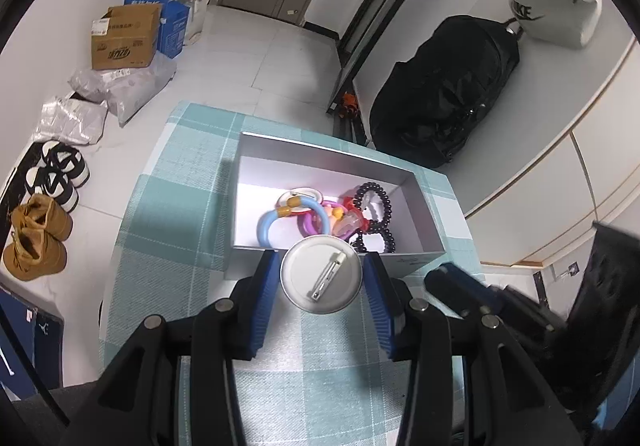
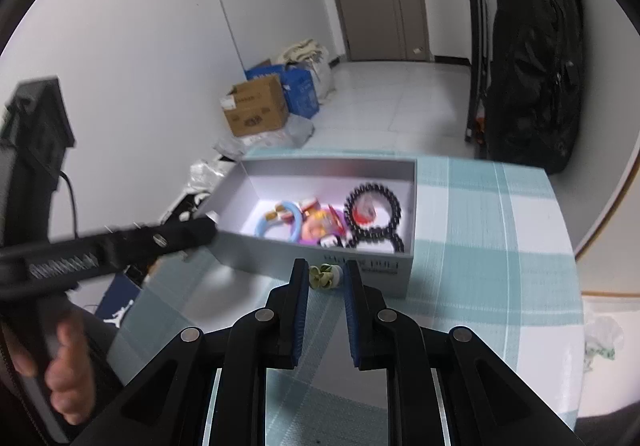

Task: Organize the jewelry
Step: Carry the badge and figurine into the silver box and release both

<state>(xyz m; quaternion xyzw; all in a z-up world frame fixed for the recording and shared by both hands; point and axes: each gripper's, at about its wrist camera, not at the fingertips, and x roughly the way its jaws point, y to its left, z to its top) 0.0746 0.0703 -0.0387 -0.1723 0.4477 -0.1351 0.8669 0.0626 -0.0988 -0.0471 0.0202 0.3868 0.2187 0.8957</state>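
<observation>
Left gripper (image 1: 322,278) clamps a round white pin badge (image 1: 321,276) by its rim, pin-back facing the camera, held just before the near wall of the grey box (image 1: 320,144). Right gripper (image 2: 325,276) pinches a small green flower piece (image 2: 322,276) between its blue pads, also near the box's front wall. Box sits on a teal checked tablecloth (image 1: 192,182) (already holding a light blue ring (image 1: 270,224), a purple ring (image 1: 306,224), and black beaded bracelets (image 1: 382,206)). Beyond: cardboard box (image 1: 124,42), black backpack (image 1: 448,86).
</observation>
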